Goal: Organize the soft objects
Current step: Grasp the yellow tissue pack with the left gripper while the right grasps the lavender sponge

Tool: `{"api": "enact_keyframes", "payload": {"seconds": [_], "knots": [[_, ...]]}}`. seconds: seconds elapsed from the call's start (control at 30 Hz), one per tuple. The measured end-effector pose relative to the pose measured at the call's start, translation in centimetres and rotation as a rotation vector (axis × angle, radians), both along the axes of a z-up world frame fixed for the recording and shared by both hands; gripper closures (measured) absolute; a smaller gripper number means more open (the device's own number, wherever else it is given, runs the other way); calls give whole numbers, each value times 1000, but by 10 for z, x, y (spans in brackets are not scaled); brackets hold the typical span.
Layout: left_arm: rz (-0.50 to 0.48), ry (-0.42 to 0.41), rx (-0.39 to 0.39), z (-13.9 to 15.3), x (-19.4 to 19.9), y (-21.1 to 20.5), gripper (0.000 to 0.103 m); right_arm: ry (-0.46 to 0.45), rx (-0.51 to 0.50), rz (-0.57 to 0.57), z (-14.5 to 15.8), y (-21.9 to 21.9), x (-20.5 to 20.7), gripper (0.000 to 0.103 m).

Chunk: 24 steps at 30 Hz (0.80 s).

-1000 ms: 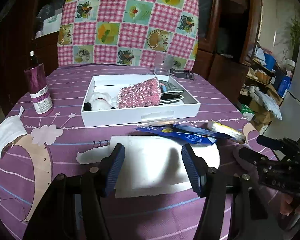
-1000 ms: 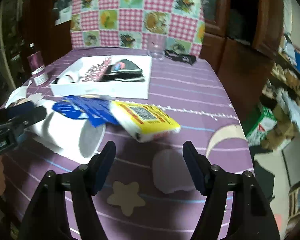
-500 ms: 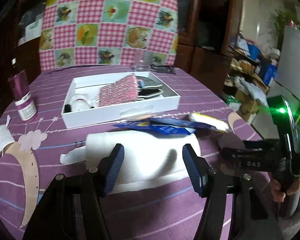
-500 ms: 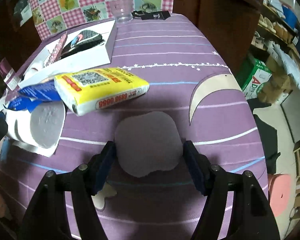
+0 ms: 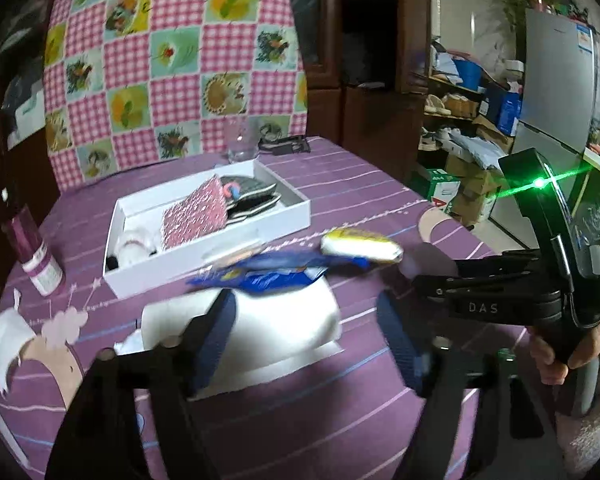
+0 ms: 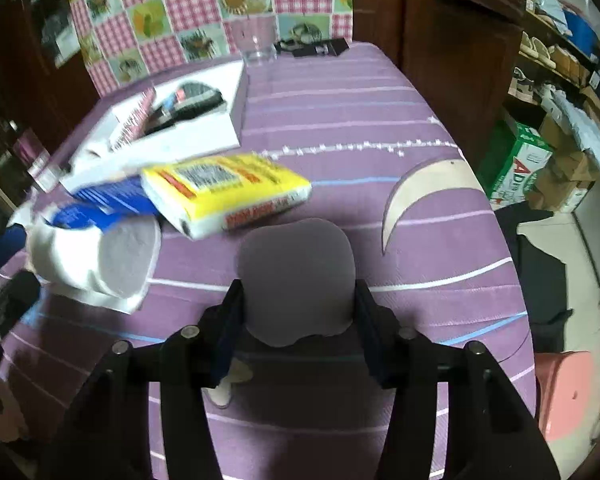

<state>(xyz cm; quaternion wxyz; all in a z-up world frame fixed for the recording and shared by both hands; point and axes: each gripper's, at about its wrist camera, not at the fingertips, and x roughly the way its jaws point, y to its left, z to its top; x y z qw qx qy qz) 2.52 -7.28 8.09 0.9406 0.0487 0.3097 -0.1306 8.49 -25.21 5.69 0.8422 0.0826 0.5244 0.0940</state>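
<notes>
In the right wrist view a grey-lilac soft pad lies on the purple tablecloth. My right gripper straddles it with jaws closing, and both pads touch its sides. A yellow tissue pack rests just beyond it, leaning on a blue packet and a white paper roll. In the left wrist view my left gripper hovers over the paper roll. Its jaws are opening, the roll lies below and between them, and the right finger stands clear of it.
A white box behind the roll holds a pink knitted pouch and dark fabric items. A purple bottle stands at the left, a clear glass at the back. A hand holds the right gripper. The table edge drops off on the right.
The right gripper came down over the grey pad and narrowed onto its sides. The left gripper's jaws spread wider, and it rolled and shifted above the paper roll.
</notes>
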Motion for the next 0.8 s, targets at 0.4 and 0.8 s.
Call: {"api": "enact_keyframes", "payload": {"seconds": [0.4,0.8], "knots": [[-172,151,105,21,46,-58,23,49,132,-169,-7,-44,10,49],[-240,505,120,6,160,-87,19,68,262,-238,-8,-74,11,49]]}}
